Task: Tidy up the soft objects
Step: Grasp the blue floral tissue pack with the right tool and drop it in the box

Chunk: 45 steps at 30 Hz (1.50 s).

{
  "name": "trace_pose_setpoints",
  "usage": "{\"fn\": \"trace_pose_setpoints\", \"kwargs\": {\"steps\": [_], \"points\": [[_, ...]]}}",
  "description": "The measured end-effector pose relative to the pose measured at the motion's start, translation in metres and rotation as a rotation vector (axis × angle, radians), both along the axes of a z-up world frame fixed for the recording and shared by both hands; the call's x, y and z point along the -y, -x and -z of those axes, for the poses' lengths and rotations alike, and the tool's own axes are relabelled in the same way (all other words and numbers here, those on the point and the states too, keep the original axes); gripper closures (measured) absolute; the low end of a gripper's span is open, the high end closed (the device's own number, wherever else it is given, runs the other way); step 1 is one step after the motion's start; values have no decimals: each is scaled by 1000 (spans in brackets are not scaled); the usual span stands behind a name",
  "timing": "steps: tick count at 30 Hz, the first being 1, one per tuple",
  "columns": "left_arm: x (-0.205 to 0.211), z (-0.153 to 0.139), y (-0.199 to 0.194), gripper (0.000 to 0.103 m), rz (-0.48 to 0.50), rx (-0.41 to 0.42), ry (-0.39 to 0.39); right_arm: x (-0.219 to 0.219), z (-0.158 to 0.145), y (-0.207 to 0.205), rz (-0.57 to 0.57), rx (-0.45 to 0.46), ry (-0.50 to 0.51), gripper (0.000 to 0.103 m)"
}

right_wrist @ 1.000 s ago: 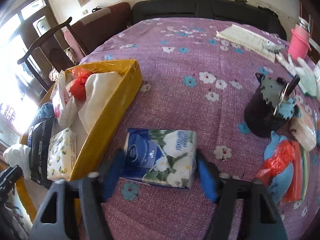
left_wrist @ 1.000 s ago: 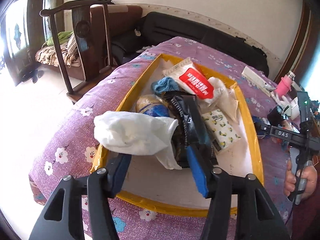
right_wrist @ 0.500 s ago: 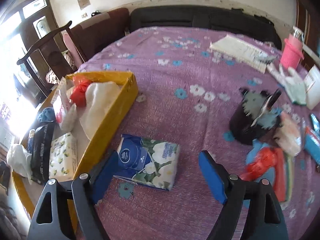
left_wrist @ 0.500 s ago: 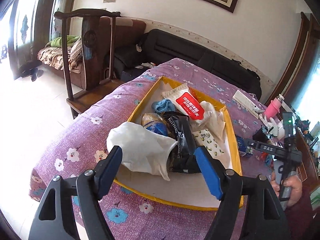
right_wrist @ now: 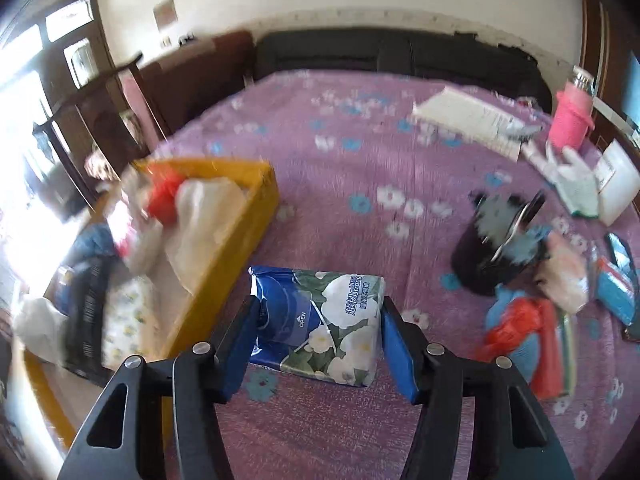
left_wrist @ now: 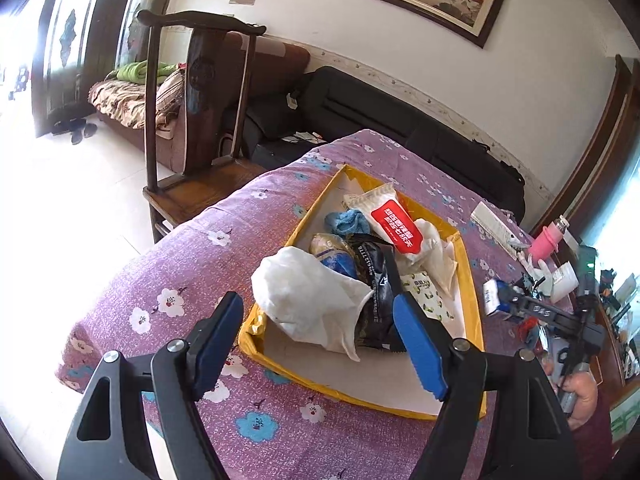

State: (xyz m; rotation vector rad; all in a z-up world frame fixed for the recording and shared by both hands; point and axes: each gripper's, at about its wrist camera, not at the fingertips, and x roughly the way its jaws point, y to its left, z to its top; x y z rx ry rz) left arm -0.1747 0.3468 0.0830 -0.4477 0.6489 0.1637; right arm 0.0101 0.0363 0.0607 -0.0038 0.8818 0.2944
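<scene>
- Right claw (right_wrist: 316, 344) grips the blue floral soft tissue pack (right_wrist: 320, 320), marked "OPEN", beside the yellow cardboard tray (right_wrist: 232, 248) on the purple-clothed desk (right_wrist: 360, 160).
- Left claw (left_wrist: 320, 344) gapes empty over the tray's near end.

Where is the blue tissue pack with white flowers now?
In the right wrist view, the tissue pack sits low and central between the right tool's fingers, on the purple cloth, just right of the yellow box.

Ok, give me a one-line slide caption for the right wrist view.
Right hand-held gripper closed around a floral tissue pack on the purple tablecloth, beside the yellow tray of soft items.
</scene>
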Motion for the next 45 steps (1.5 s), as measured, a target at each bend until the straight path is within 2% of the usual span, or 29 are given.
{"fn": "trace_pose_setpoints", "kwargs": {"steps": [4, 8, 13, 18, 21, 25, 30, 33, 39, 41, 45], "points": [[-4, 3, 1, 26, -3, 4, 13, -8, -28, 20, -61, 55, -80, 40], [-7, 5, 2, 26, -13, 4, 26, -43, -38, 43, -244, 23, -154, 40], [-14, 8, 5, 26, -26, 3, 39, -99, -28, 79, -433, -7, -116, 39], [-15, 5, 9, 24, -23, 6, 36, -130, -7, 92, -491, -36, -39, 35], [-10, 0, 11, 17, -17, 16, 7, -127, -3, 89, -477, -58, -41, 34], [-1, -3, 7, 16, 2, 16, -16, -102, -12, 80, -430, -52, -116, 28], [11, -3, 3, 16, 21, 10, -21, -69, -21, 65, -330, -31, -137, 28], [21, -7, 3, 16, 42, 15, -35, -40, -24, 58, -265, -37, -188, 28], [53, -19, -2, 16, 91, 23, -118, 47, -28, 60, -109, 17, -188, 28], [69, -22, -6, 16, 108, 25, -163, 93, -29, 63, -19, 33, -171, 28], [112, -25, -19, 16, 245, 32, -174, 181, -29, 71, 166, 53, -138, 28]]}}
